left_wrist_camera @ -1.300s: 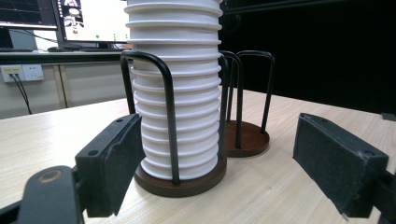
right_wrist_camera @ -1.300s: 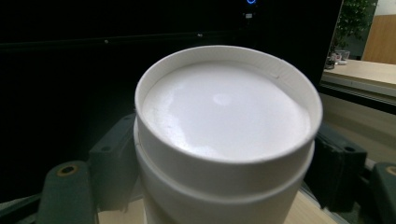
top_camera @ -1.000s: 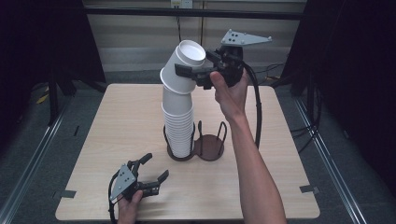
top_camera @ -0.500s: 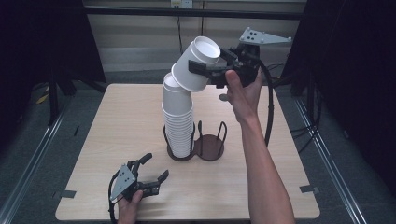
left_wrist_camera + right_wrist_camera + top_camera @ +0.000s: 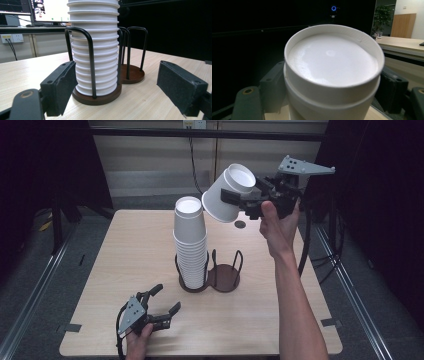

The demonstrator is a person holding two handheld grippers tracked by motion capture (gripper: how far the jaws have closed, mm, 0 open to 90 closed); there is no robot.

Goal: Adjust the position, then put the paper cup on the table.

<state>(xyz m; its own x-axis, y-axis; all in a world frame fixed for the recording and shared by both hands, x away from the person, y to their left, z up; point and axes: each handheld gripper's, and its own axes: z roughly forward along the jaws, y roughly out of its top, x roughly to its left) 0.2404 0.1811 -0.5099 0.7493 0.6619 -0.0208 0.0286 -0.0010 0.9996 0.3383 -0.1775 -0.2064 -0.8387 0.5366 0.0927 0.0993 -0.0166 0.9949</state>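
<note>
The paper cup (image 5: 231,192) hangs tilted, bottom up, above and right of the stack (image 5: 190,242) in the holder (image 5: 210,277), clamped by your right hand-held gripper (image 5: 235,199), probably for the empty ring, while your left hand-held gripper (image 5: 162,310) rests wide open on the tabletop (image 5: 280,320).

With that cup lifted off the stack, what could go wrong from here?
The right gripper clamps the white paper cup by its sides, tilted in mid-air: a tighter squeeze could crush it, a looser one drop it. The tall stack of white paper cups rises well above the dark wire two-slot cup holder, so a knock might topple it. The open left gripper steadies nothing.
</note>
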